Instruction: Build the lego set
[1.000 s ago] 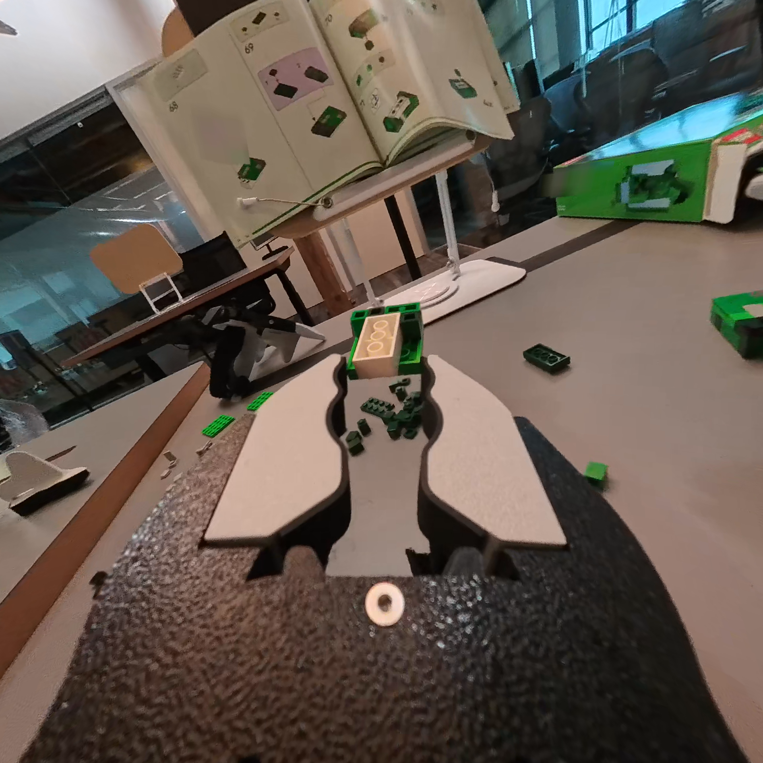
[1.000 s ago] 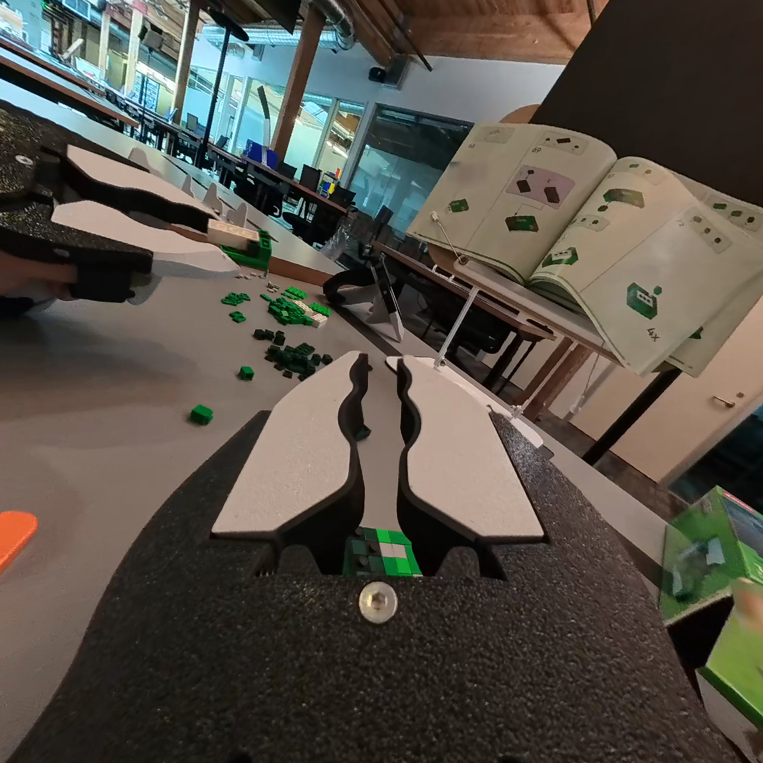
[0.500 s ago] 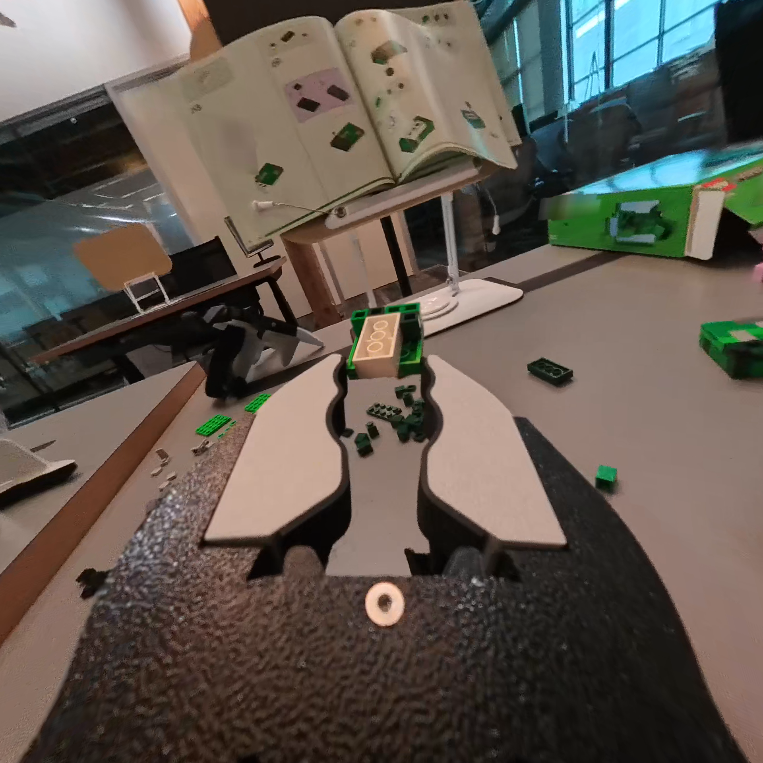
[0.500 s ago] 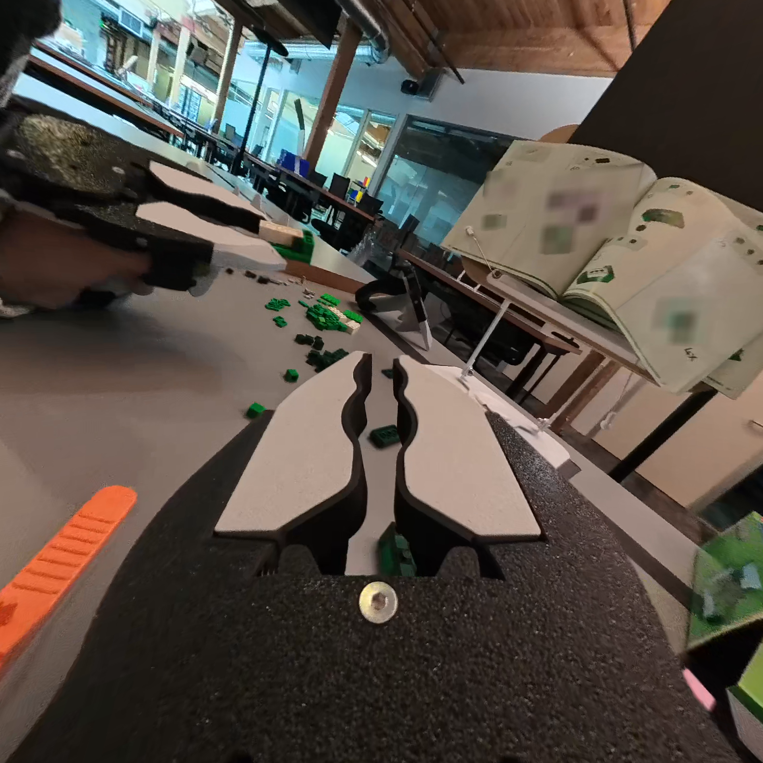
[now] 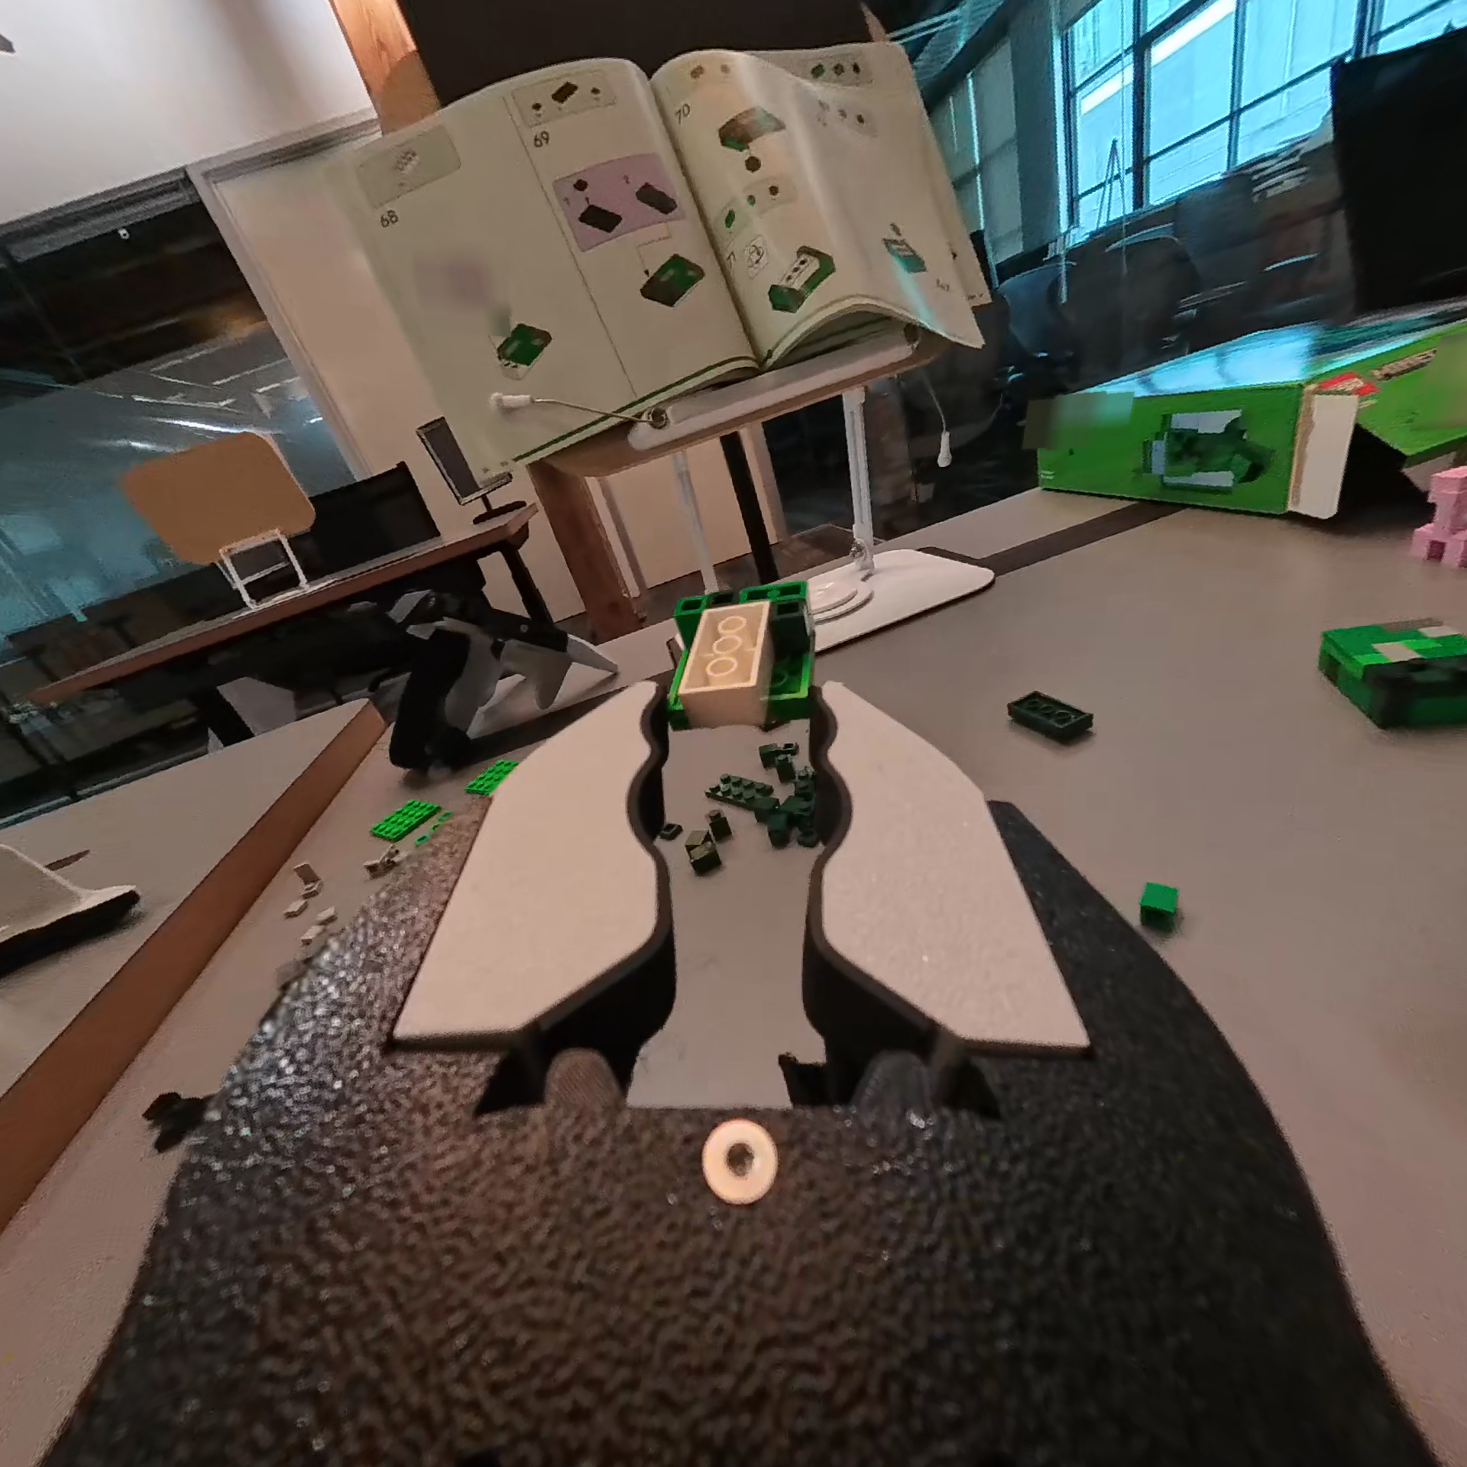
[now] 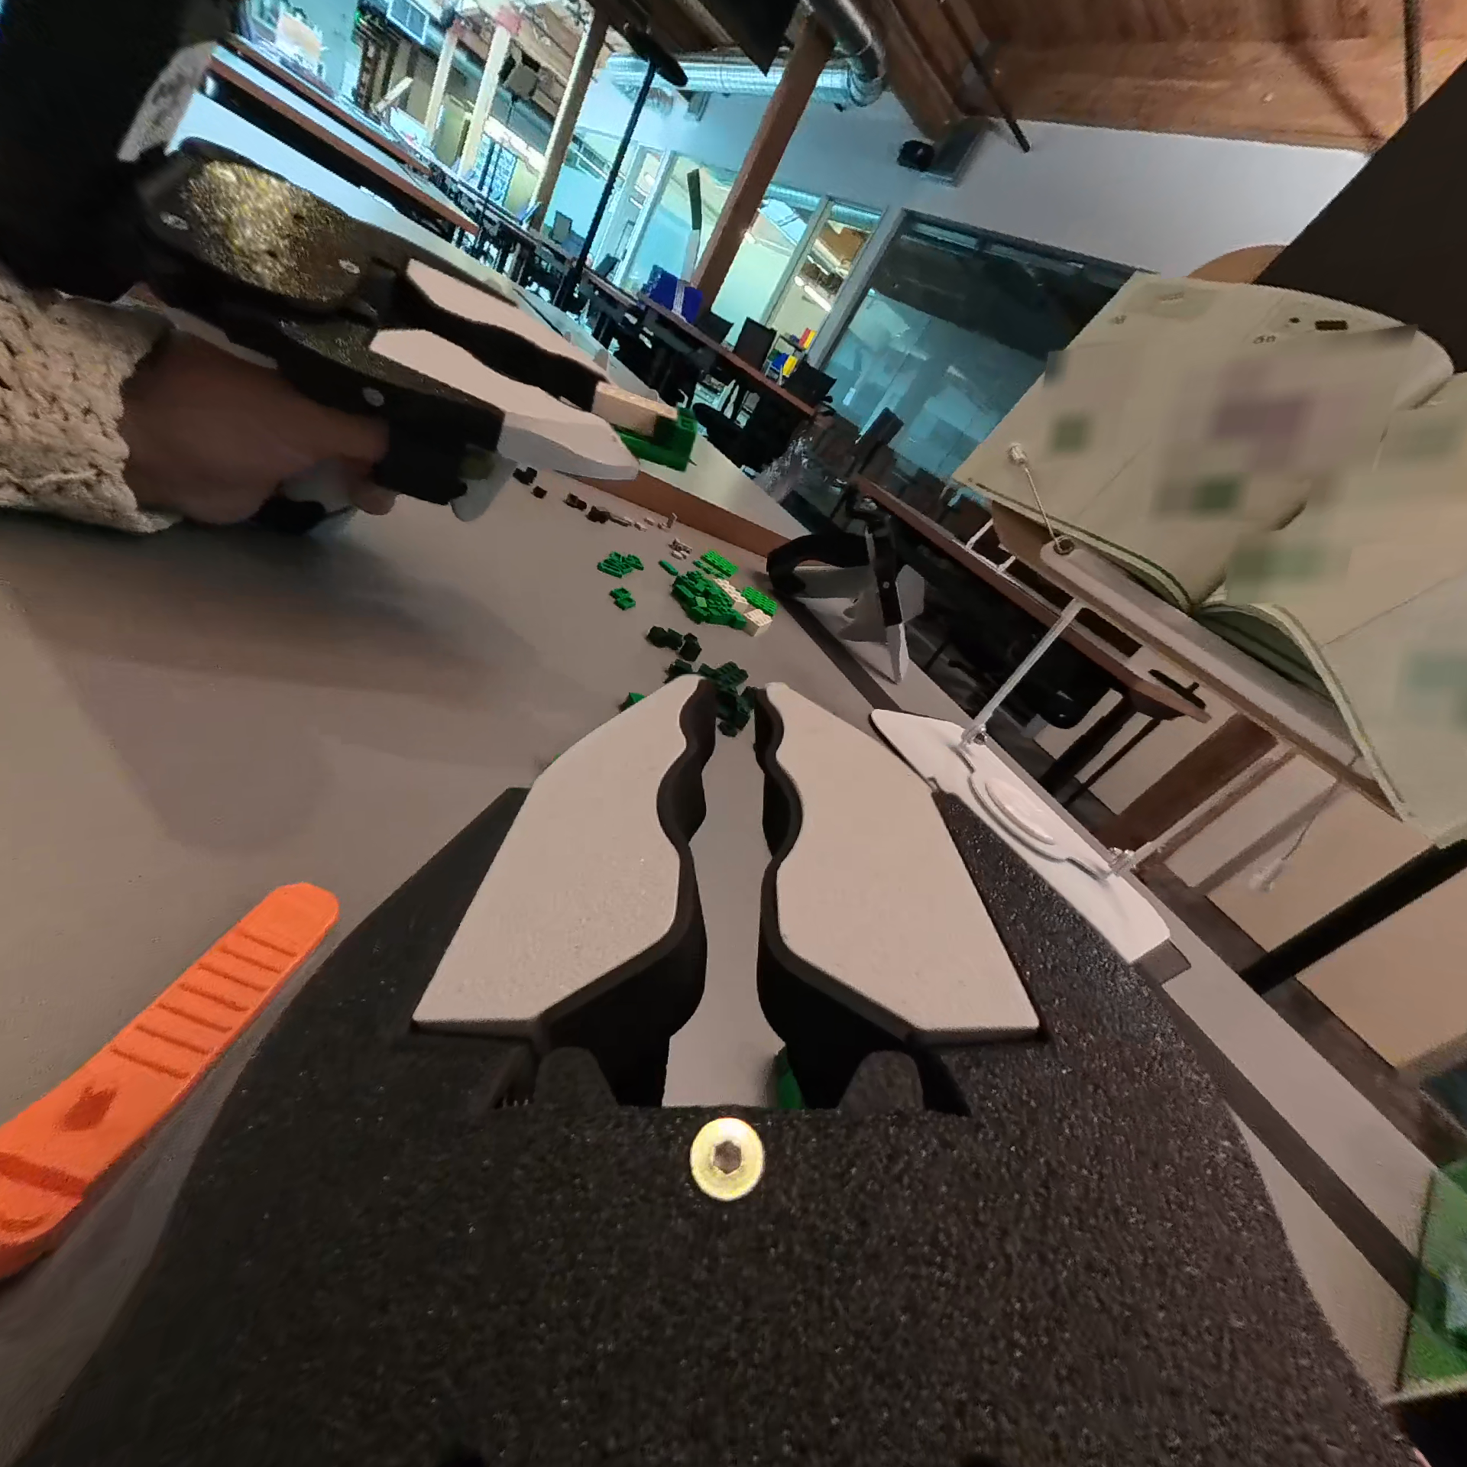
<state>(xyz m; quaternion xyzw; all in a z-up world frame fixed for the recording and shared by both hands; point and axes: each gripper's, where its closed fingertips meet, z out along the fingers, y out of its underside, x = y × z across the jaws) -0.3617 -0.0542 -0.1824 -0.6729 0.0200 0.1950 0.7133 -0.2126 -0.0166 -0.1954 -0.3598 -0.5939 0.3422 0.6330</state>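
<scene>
My left gripper (image 5: 742, 702) is shut on a small build of bright green bricks with a tan brick on top (image 5: 738, 663), held above the grey table. The right wrist view shows it too, at upper left (image 6: 635, 444), held by a hand. My right gripper (image 6: 730, 689) is closed to a narrow slit with nothing between its fingers, low over the table. Its tips point at a pile of dark green pieces (image 6: 726, 698), which lies under the held build in the left wrist view (image 5: 762, 802).
An open instruction book (image 5: 635, 238) stands on a white stand at the back. On the table lie a dark green plate (image 5: 1049, 716), a green block build (image 5: 1397, 671), a small green brick (image 5: 1159, 905), a green box (image 5: 1191, 452), bright green pieces (image 6: 706, 595) and an orange brick separator (image 6: 159, 1040). My hands' fingertips stand some 15 centimeters from each other. Between my right fingertips and the orange brick separator (image 6: 159, 1040) there is roughly 12 centimeters.
My right gripper has moved forward toward the dark green pile; the green build under it has slid almost out of view and the orange separator has come in. My left gripper keeps its hold.
</scene>
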